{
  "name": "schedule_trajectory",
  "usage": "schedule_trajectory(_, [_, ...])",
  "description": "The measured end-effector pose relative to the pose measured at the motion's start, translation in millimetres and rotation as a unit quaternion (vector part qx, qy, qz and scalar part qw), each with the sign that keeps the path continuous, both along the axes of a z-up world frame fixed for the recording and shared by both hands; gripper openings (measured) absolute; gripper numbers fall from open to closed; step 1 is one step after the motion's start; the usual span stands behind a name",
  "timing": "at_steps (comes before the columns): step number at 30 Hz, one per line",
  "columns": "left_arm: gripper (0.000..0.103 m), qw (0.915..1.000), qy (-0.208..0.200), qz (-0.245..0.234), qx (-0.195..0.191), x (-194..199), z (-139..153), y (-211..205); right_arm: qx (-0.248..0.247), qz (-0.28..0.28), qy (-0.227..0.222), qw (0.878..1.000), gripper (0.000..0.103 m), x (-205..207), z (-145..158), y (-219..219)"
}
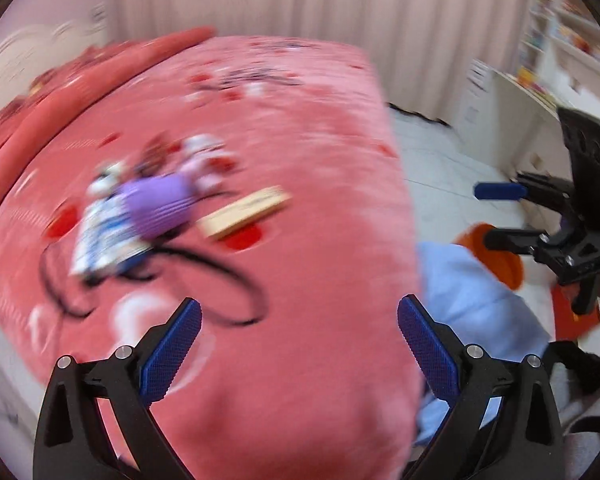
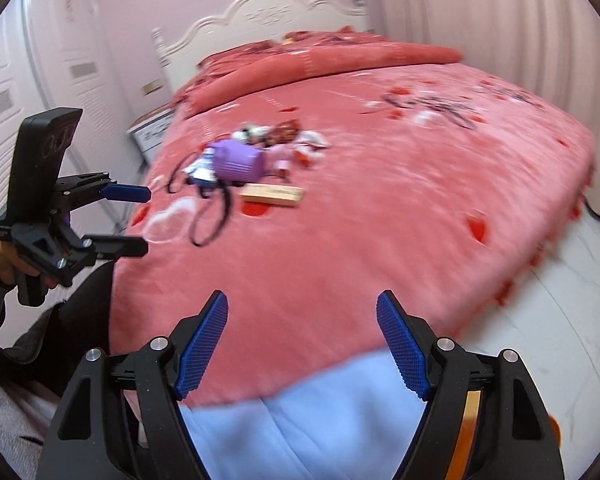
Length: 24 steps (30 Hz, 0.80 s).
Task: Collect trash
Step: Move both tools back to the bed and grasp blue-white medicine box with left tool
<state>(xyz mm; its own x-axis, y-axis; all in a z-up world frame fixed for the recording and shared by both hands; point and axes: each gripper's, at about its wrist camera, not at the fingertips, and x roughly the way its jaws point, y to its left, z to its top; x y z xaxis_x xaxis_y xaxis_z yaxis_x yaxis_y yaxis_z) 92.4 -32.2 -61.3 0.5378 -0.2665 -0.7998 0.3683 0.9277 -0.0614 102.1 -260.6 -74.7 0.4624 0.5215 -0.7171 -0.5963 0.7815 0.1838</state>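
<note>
Pink bedspread (image 2: 380, 220) under litter pile (image 2: 256, 156); curtains (image 1: 300, 0) behind

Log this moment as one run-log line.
phase: approach | left gripper: open, empty | right gripper: open, empty | trash pile: on pink bedspread, untouched | orange bin: on floor

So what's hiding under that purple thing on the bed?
The purple ribbed thing lies on the pink blanket, partly over a blue-and-white wrapper and a black cord. Whatever sits directly beneath it is covered, and the pictures are blurry.
</note>
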Motion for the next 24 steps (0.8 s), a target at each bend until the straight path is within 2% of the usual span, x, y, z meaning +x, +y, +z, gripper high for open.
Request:
schedule_trajectory(5, [0.097,0.9983,-0.003,0.057,-0.003,15.3,-0.4,58.6,-0.005,0.055,-0.007,0.998,0.076,26.7,1.8,60.0])
schedule_trajectory(8, [0.097,0.9979,-0.005,0.062,-0.015,29.5,-6.8,83.2,-0.015,0.076,-0.005,0.997,0.076,44.7,-0.8,81.3])
schedule_trajectory(12, [0.097,0.9967,-0.004,0.081,-0.006,60.4,-20.0,108.4,-0.025,0.086,-0.004,0.996,0.076,65.6,-5.4,97.1])
schedule_trajectory(18, [0.097,0.9946,0.007,0.097,-0.036,94.6,-38.4,124.8,-0.028,0.089,0.013,0.996,0.076,86.8,-19.8,107.7])
schedule_trajectory(21, [0.097,0.9948,0.007,0.099,-0.021,107.9,-47.6,122.9,-0.029,0.089,0.021,0.995,0.076,91.9,-27.6,108.8])
schedule_trajectory(24, [0.097,0.9943,0.022,0.095,-0.043,118.4,-55.9,123.4,-0.027,0.084,0.033,0.996,0.076,96.7,-35.6,108.4])
